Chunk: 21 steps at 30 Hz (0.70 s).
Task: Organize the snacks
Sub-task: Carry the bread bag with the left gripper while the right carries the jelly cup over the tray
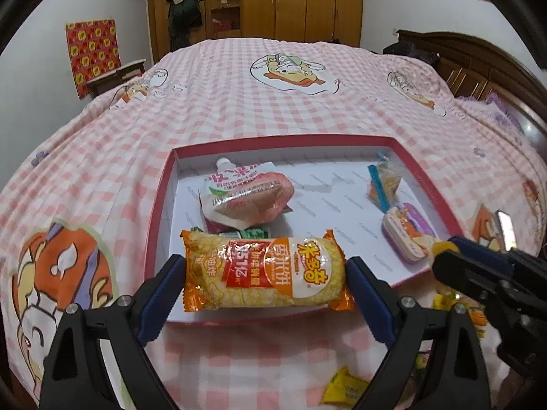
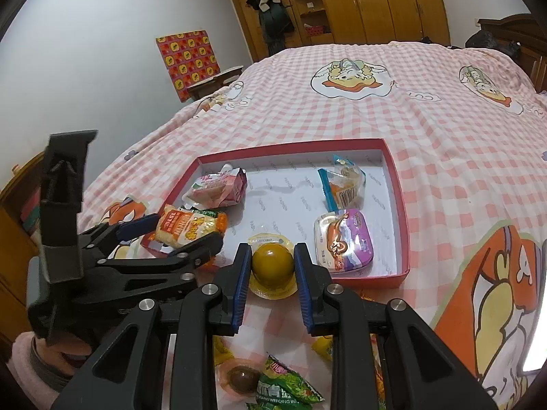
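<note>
Pink-and-white checked bedding [image 1: 273, 102] with cartoon prints is covering the bed, and a wooden wardrobe [image 1: 301, 3] is standing against the far wall. On the bedding a shallow red box [image 2: 403, 212] with a white floor is lying open.

Over the box's near left corner, the left claw [image 1: 266, 273] is gripping an orange-and-yellow rice cracker pack [image 1: 266, 270] by its two ends, its blue pads pressing on the wrapper. Just beyond the pack, a pink spouted pouch [image 1: 246, 191] is lying inside the box.

At the box's near edge, the right claw [image 2: 272, 268] is clenching a dark yellow jelly cup [image 2: 272, 263] between its blue pads. Inside the box on the right, a purple-lidded snack tub [image 2: 345, 239] is sitting near the front wall, with a clear-wrapped cake [image 2: 342, 188] behind it.

Near the bed's front edge, green snack packets [image 2: 287, 389] and another dark jelly cup [image 2: 241, 377] are waiting loose on the bedding.
</note>
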{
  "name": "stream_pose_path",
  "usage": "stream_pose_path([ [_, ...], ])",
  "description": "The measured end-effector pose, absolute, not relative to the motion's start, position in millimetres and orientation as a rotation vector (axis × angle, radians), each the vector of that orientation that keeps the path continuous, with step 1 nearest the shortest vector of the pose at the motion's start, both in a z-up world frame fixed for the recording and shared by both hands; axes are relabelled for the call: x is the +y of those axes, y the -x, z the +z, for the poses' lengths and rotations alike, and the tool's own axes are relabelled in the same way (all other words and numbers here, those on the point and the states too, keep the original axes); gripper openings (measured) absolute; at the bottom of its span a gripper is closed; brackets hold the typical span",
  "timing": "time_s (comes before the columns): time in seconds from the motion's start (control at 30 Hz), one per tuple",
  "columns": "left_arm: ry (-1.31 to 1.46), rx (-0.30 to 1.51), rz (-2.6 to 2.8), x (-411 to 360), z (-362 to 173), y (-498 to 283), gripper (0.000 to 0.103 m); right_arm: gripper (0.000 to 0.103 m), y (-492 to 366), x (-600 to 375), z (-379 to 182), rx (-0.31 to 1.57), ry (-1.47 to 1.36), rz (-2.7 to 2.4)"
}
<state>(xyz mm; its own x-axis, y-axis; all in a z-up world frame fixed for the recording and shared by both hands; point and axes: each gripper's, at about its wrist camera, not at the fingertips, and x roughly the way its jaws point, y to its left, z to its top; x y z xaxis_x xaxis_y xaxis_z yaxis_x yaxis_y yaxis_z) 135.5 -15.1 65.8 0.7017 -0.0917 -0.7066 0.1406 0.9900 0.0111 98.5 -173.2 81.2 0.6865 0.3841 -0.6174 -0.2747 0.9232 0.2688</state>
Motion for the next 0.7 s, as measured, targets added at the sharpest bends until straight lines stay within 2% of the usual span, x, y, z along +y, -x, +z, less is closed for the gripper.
stream_pose_path([
  [0.7, -0.055, 0.715, -0.098, -6.0, 63.9, -166.9, 0.097, 0.026, -113.8, -175.0, 73.2, 0.744, -0.164, 0.362],
])
